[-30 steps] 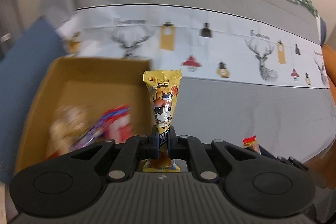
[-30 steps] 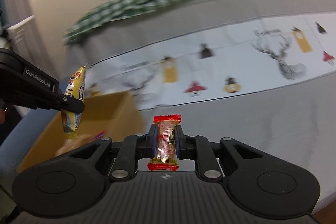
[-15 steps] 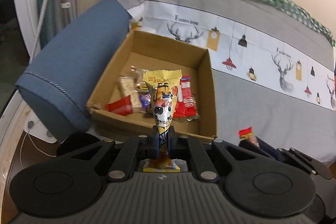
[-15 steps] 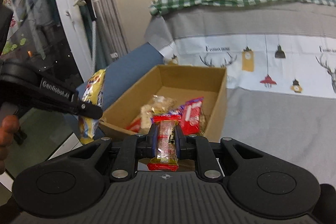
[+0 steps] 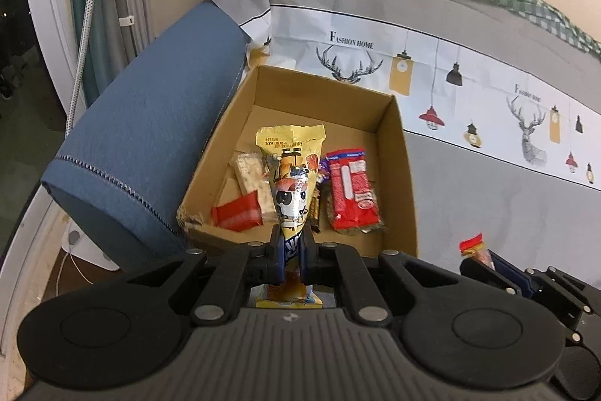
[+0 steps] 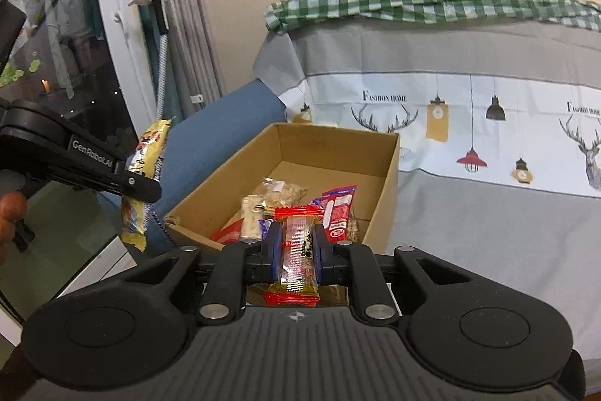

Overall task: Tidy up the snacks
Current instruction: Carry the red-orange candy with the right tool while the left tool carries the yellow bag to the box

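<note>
From the left wrist camera, my left gripper [image 5: 290,256] has its jaws closed on the lower end of a yellow cartoon-printed snack packet [image 5: 291,183], which stands upright in front of the cardboard box [image 5: 398,153]. The box sits on the sofa seat against the blue armrest [image 5: 150,145] and already holds a red long-wrapped bar [image 5: 351,192], a pale cereal bar [image 5: 251,183] and a small red packet [image 5: 236,216]. I judge this the delivery step: both snacks are carried and not yet in the box. Next I must bring the packet over the box's near wall, then part the jaws. The printed sofa cover [image 5: 469,70] reads "FASHION HOME"; the yellow packet's writing is too small to read.

From the right wrist camera, my right gripper [image 6: 298,252] clamps a clear red-ended snack bar [image 6: 296,250] at mid-length, just short of the box [image 6: 390,175]. The left gripper [image 6: 139,185] hangs left of the box, outside its rim, its arm marked "GenRobot.AI". It needs to travel right before release.
</note>
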`<state>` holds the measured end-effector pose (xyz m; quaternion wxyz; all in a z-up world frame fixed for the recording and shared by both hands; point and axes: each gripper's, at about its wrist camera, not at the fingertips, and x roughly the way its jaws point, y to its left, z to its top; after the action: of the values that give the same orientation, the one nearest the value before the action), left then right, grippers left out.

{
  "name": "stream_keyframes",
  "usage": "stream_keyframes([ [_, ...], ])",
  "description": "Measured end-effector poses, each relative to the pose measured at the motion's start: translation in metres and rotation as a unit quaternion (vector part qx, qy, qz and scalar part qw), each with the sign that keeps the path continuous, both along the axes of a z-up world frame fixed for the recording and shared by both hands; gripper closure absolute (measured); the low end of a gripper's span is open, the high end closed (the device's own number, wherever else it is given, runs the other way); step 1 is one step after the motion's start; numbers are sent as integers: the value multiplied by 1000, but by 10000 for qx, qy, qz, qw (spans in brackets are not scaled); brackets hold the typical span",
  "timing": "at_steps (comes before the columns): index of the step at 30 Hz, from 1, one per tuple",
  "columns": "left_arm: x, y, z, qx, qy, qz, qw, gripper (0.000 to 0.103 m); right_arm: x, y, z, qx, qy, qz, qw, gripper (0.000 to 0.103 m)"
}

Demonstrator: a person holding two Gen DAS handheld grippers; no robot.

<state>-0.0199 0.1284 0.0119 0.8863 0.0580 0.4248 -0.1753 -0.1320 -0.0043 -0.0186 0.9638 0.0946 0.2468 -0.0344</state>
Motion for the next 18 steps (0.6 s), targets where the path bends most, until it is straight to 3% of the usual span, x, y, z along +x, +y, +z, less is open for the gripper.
stream_keyframes([
  [18, 108, -50, -36, 462, 166, -45, 9988, 96, 115, -31, -18, 67, 219, 21, 9997, 86],
])
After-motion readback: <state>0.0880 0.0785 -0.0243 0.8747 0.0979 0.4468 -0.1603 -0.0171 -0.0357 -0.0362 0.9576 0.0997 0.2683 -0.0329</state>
